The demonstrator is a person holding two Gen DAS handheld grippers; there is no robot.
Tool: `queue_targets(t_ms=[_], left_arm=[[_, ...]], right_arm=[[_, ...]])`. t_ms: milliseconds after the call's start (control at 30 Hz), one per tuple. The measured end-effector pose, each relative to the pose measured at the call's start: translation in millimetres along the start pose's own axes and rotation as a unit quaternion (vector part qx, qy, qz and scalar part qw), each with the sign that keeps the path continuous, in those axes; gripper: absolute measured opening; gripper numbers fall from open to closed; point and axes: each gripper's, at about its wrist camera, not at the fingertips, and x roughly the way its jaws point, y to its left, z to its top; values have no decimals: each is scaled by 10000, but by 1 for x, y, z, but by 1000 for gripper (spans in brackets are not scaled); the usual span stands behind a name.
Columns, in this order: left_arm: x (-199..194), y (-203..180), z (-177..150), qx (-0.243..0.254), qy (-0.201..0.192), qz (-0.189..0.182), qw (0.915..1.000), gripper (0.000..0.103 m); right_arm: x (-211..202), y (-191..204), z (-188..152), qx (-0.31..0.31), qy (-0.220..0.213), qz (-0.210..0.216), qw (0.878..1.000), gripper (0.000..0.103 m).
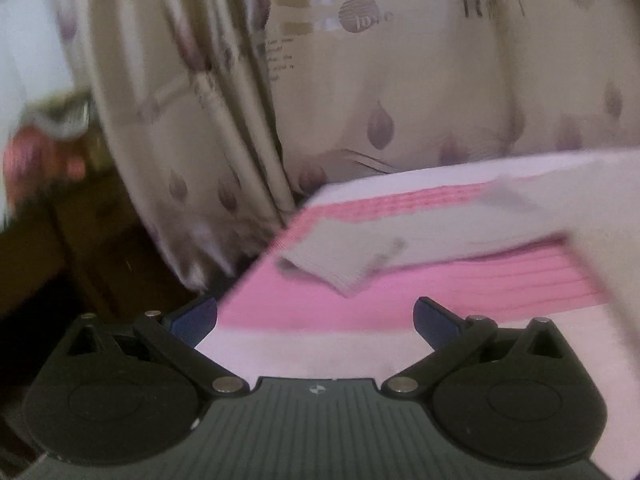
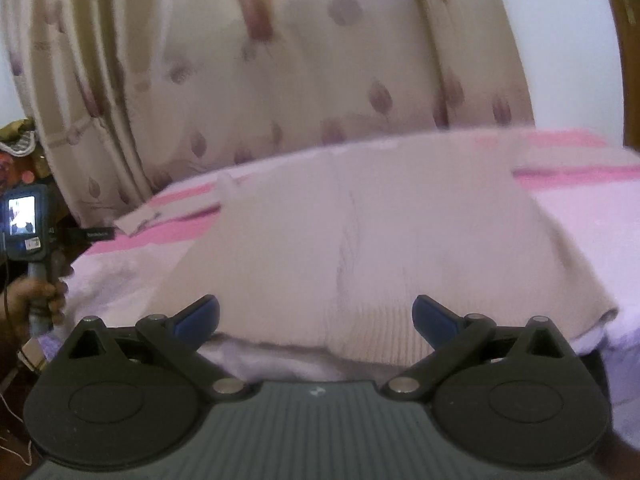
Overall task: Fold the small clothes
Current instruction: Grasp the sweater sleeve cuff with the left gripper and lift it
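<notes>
A small beige knit sweater (image 2: 380, 240) lies spread on a pink and lilac striped cloth (image 2: 580, 208). Its ribbed hem faces my right gripper (image 2: 316, 316), which is open and empty just in front of that hem. In the left wrist view one sleeve (image 1: 360, 248) stretches left across the pink stripes (image 1: 440, 292), its cuff pointing at my left gripper (image 1: 316, 318). That gripper is open and empty, a short way from the cuff. Both views are blurred.
A beige curtain with mauve leaf prints (image 2: 280, 80) hangs close behind the surface, also in the left wrist view (image 1: 380, 100). The left hand-held gripper with its lit screen (image 2: 26, 224) shows at the left of the right wrist view. Dark wooden furniture (image 1: 60, 240) stands at left.
</notes>
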Motion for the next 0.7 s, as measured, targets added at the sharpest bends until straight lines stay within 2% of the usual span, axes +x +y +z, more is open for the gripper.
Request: queue_targets(t_ms=[67, 133, 167, 267, 400, 533, 600, 700], left_arm=[[20, 0, 3, 464, -242, 170, 9985, 103], [41, -5, 6, 977, -320, 117, 9946, 103], [53, -10, 4, 1196, -317, 41, 9923, 101], [75, -18, -2, 1705, -504, 139, 9840, 89], [93, -25, -11, 2252, -592, -148, 9724, 85], [104, -22, -13, 2479, -517, -574, 9657, 76], [104, -21, -16, 2616, -632, -736, 9603, 74], [107, -19, -12, 2535, -540, -1007, 9605, 69]], right_arm=[[9, -4, -1, 116, 144, -53, 9998, 103], [17, -8, -1, 227, 259, -124, 9993, 103], [21, -10, 0, 291, 315, -163, 9989, 103], [30, -14, -1, 417, 430, -247, 9979, 103], [39, -18, -4, 500, 573, -343, 9965, 103], [46, -17, -1, 429, 615, -397, 9964, 103], [48, -17, 0, 406, 638, -418, 9963, 103], [52, -18, 1, 396, 638, -453, 9961, 103]])
